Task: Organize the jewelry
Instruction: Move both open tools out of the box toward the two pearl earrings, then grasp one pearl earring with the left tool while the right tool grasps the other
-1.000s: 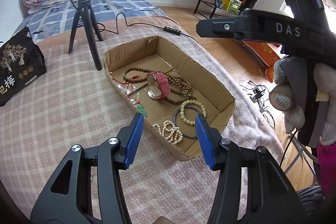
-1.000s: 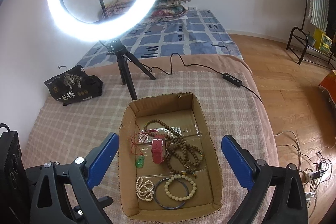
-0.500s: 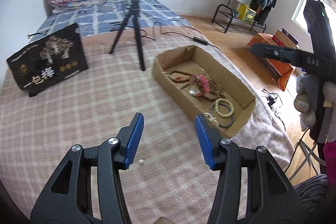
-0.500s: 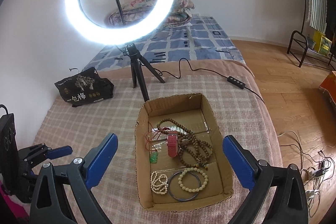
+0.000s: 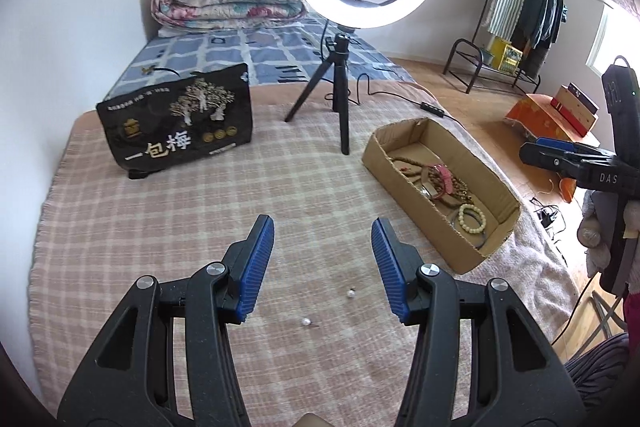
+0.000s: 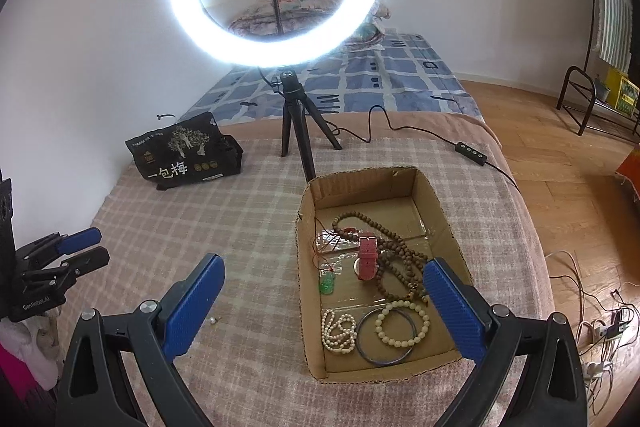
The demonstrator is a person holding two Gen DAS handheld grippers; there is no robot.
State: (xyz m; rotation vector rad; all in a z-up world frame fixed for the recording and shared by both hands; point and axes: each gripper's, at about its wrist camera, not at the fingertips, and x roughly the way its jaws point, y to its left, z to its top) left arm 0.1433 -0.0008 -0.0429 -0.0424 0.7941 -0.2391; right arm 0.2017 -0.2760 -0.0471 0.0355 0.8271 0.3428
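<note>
The left tongs [image 5: 323,267], black with ribbed blue pads, stand partly apart with nothing between them, above the pink-and-cream checked blanket [image 5: 168,227] on the bed. Two small pearl-like beads [image 5: 351,293] lie loose on the blanket below them; what they belong to is too small to tell. The right tongs [image 6: 323,301] stand wide and empty over the near end of the open brown cardboard box [image 6: 306,251], which sits on the blanket to the right of the left tongs.

Inside the box the jewelry lies loose in one layer. A long strand of dark brown wooden beads [image 6: 394,259] coils through the middle, with a red-strapped wristwatch [image 6: 367,255] lying on it. To its left are a thin red cord and a small green pendant [image 6: 327,283]. At the near end lie a white bead strand [image 6: 338,330], a thin dark bangle [image 6: 386,341] and a cream bead bracelet [image 6: 401,323] overlapping the bangle.

From the left wrist view the box's near wall hides the green pendant and the white strand. In the right wrist view the right pad covers part of the box's right wall. The watch face is not readable.
</note>
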